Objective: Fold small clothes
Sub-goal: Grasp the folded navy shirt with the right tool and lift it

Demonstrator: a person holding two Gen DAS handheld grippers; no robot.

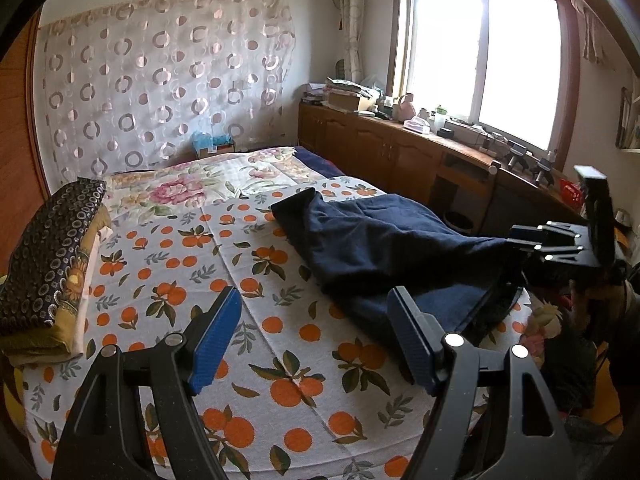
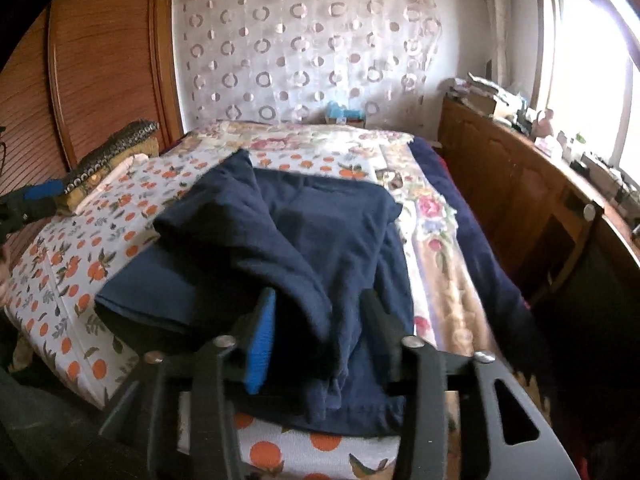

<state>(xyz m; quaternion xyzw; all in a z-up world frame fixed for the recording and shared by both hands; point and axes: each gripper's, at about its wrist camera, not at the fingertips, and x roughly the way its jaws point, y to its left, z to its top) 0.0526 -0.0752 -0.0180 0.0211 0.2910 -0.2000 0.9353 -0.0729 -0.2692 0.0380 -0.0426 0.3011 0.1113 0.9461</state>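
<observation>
A navy blue garment (image 1: pixel 372 248) lies partly folded on the orange-print bedsheet (image 1: pixel 248 280); it also shows in the right wrist view (image 2: pixel 288 240). My left gripper (image 1: pixel 316 340) is open and empty, hovering over the sheet left of the garment. My right gripper (image 2: pixel 316 332) has its jaws wide apart around a raised fold at the garment's near edge, not clamped on it. In the left wrist view the right gripper (image 1: pixel 520 240) sits at the garment's right end.
A folded stack of dark patterned cloth (image 1: pixel 52 264) lies at the bed's left edge. A floral quilt (image 1: pixel 224 180) covers the far end. A wooden cabinet (image 1: pixel 400 148) with clutter runs along the right under the window. A wooden wardrobe (image 2: pixel 100 72) stands on the left.
</observation>
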